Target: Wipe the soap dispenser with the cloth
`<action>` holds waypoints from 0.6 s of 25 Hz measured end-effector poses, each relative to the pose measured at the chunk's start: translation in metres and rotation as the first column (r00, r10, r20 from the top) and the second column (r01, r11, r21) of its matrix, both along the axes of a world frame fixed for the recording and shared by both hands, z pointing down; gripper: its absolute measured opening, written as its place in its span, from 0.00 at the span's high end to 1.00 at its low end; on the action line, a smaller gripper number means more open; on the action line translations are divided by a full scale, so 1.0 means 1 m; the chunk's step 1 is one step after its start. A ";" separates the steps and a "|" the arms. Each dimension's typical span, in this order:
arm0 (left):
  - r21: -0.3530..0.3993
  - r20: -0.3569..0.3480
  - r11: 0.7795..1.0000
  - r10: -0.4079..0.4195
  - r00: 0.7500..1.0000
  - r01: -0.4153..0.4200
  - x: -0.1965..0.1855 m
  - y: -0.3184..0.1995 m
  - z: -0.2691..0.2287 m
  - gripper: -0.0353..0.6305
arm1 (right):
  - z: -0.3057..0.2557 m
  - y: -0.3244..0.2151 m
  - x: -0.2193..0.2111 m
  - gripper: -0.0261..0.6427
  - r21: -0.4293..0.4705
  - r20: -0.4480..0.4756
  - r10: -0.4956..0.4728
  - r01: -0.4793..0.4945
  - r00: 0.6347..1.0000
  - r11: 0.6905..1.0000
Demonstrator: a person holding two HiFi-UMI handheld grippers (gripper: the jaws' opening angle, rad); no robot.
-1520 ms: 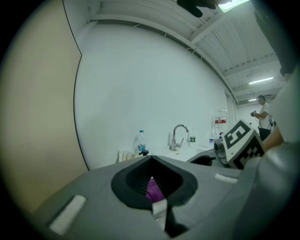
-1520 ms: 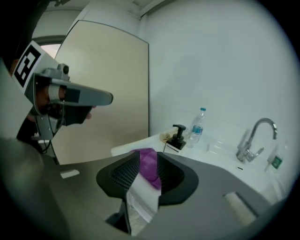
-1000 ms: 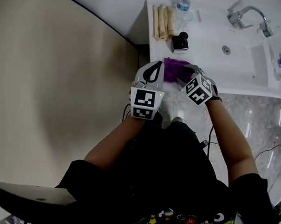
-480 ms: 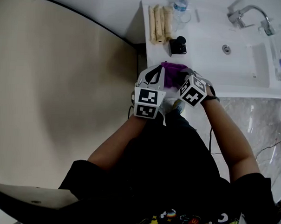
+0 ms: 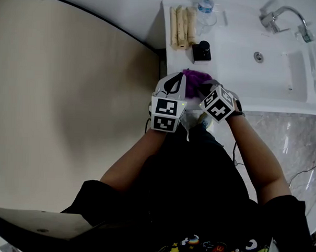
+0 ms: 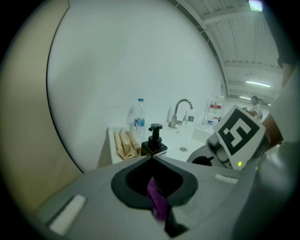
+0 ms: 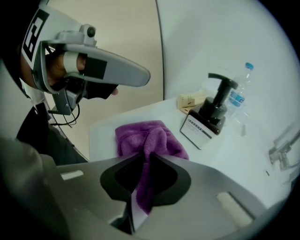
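The black pump soap dispenser [image 5: 202, 50] [image 6: 153, 141] [image 7: 213, 116] stands upright on the white counter [image 5: 223, 68], untouched. A purple cloth [image 5: 194, 79] [image 7: 147, 138] lies bunched near the counter's front edge. My right gripper [image 5: 204, 84] [image 7: 149, 155] is shut on a raised fold of it. My left gripper [image 5: 177, 78] [image 6: 151, 158] is shut at the cloth's left side. A strip of purple [image 6: 157, 200] shows between its jaws. Both grippers are short of the dispenser.
Rolled beige towels [image 5: 182, 24] and a water bottle [image 5: 205, 6] sit behind the dispenser. The sink basin [image 5: 265, 59] and tap [image 5: 275, 17] are to the right. A beige wall [image 5: 70, 93] borders the counter's left edge.
Both grippers stay shut at the cloth. The right gripper has edged slightly left toward the left one, and the cloth looks more bunched between them.
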State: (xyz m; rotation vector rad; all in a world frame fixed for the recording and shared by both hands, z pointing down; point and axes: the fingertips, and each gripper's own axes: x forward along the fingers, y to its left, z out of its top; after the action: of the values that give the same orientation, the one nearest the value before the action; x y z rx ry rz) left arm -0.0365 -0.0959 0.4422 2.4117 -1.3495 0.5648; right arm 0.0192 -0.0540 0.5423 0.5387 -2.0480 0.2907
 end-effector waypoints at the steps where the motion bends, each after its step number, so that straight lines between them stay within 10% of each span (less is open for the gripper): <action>1: 0.002 0.001 1.000 0.001 1.000 -0.001 0.000 0.000 -0.001 0.95 | -0.005 -0.002 0.001 0.87 0.007 0.024 0.028 -0.029 0.999 1.000; 15: 0.023 -0.014 1.000 0.005 1.000 -0.004 0.000 -0.016 -0.021 0.95 | -0.150 -0.066 0.039 0.87 0.158 0.397 0.283 -0.369 0.873 0.916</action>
State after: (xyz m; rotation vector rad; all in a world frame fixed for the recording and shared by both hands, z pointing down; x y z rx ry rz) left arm -0.0361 -0.1123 0.4211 2.4328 -1.3520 0.5350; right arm 0.0580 -0.1201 0.3926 1.0502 -2.3644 0.3814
